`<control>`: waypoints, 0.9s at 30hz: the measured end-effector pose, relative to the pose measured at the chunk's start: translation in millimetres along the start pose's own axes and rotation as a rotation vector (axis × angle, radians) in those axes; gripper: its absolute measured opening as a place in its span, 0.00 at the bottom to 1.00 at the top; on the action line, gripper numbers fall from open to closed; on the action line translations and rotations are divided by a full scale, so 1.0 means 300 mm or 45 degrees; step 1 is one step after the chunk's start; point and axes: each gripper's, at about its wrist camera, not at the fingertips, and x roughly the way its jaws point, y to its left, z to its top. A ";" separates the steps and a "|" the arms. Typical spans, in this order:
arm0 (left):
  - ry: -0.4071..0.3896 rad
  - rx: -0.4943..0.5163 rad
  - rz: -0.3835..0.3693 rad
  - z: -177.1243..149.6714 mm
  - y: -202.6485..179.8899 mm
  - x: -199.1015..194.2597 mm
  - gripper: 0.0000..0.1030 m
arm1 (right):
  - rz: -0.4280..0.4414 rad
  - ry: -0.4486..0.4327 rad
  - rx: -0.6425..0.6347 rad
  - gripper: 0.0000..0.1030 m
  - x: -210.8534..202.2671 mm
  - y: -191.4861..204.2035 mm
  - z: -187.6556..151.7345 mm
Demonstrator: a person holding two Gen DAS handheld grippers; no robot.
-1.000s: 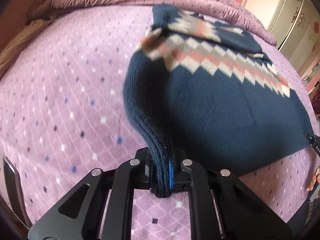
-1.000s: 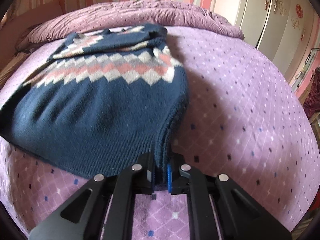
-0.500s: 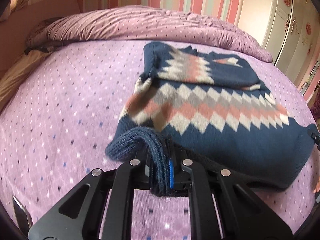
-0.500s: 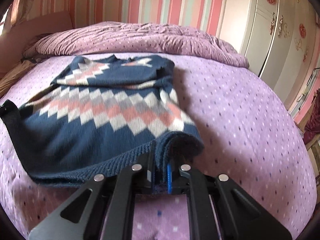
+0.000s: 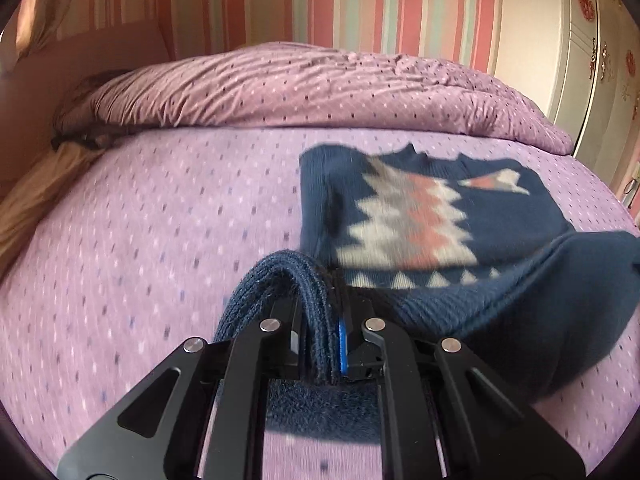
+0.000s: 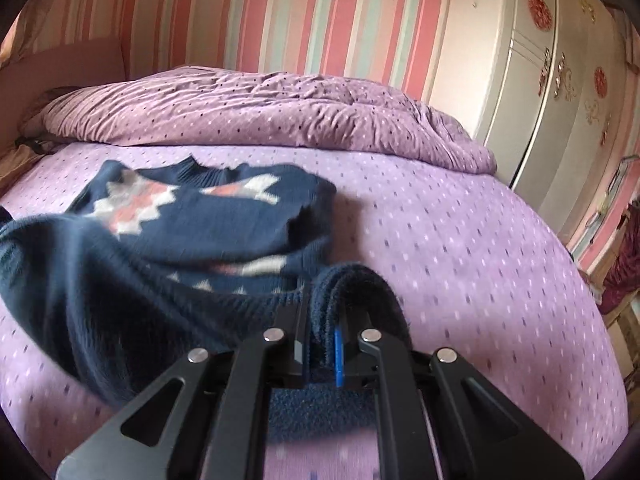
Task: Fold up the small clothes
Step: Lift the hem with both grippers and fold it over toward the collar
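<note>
A navy knit sweater (image 5: 460, 224) with a pink, white and grey zigzag band lies on the purple bed; it also shows in the right wrist view (image 6: 208, 216). My left gripper (image 5: 320, 340) is shut on the ribbed hem at the sweater's left corner. My right gripper (image 6: 320, 344) is shut on the hem at the right corner. Both hold the hem lifted, and the lower part hangs in a fold over the chest part. The sleeves lie folded across the chest.
The purple dotted bedspread (image 5: 140, 240) covers the bed. A rumpled purple duvet (image 6: 260, 116) lies along the far side. A white wardrobe (image 6: 560, 80) stands at the right, against a pink striped wall. A tan sheet (image 5: 24, 200) shows at the left edge.
Both grippers have lifted the hem and carried it forward toward the collar, so the lower half now folds over the upper half. The cameras have tilted up toward the wall.
</note>
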 end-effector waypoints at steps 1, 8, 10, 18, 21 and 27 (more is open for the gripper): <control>-0.011 0.013 0.005 0.036 -0.009 0.029 0.09 | -0.002 -0.004 -0.003 0.08 0.031 0.005 0.026; -0.057 0.044 0.032 0.219 -0.032 0.189 0.09 | -0.001 -0.034 -0.003 0.08 0.261 -0.004 0.208; -0.060 0.026 0.028 0.268 -0.017 0.241 0.09 | 0.002 -0.032 0.000 0.08 0.320 -0.012 0.253; -0.050 0.026 0.032 0.439 -0.023 0.428 0.10 | 0.005 -0.001 0.027 0.08 0.569 -0.019 0.399; -0.012 0.053 0.043 0.477 -0.035 0.521 0.10 | 0.013 0.039 0.083 0.08 0.657 -0.023 0.430; 0.066 0.044 0.064 0.453 -0.026 0.667 0.10 | 0.001 0.125 0.095 0.08 0.792 -0.008 0.430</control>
